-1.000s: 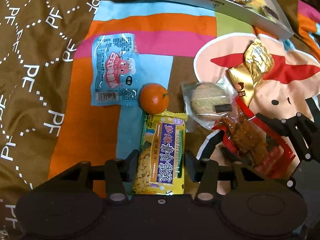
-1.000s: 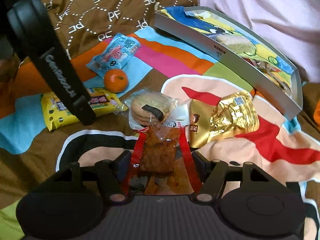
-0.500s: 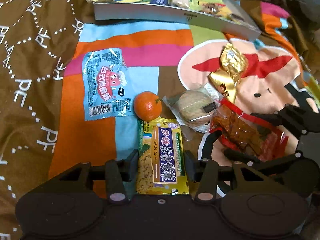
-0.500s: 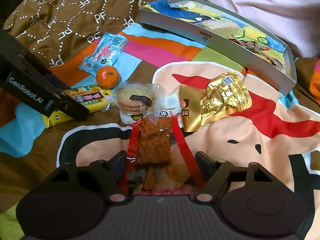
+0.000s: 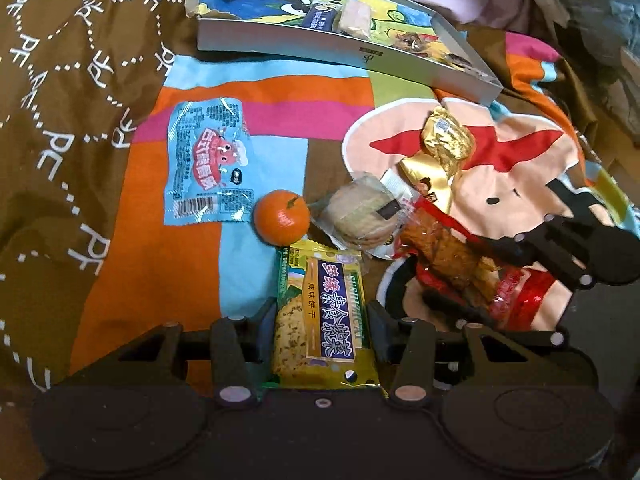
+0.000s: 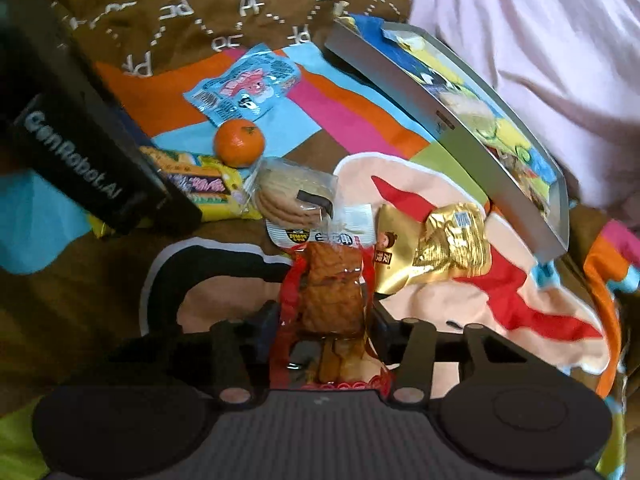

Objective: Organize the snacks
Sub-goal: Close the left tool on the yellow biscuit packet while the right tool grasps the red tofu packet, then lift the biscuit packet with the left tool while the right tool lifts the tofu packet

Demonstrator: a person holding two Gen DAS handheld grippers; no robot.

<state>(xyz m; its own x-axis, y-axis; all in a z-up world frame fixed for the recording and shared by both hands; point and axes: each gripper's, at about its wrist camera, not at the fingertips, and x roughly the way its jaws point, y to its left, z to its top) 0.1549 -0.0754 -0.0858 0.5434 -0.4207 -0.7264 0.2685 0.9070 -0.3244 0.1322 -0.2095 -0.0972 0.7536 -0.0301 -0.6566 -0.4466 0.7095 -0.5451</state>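
- Left wrist view: left gripper (image 5: 320, 316) pinches the yellow cracker pack (image 5: 320, 320), printed "SUSHICRACKAT", at 6 o'clock.
- Tangerine (image 5: 282, 217) touches that pack's top edge.
- Right wrist view: right gripper (image 6: 326, 320), jaws just closing, clamps the red-edged jerky pack (image 6: 330, 292).
- "GenRobot.AI" marks the black body at 9 o'clock.
- Grey tray (image 6: 400, 80) sits at 1 o'clock.

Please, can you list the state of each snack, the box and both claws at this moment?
Left claw: closed on yellow cracker pack.
Right claw: jaws just closed on red jerky pack.
Tangerine: unpeeled, on blanket.
Blue packet: sealed, flat.
Gold packet: crumpled.
Box: open, some snacks inside.
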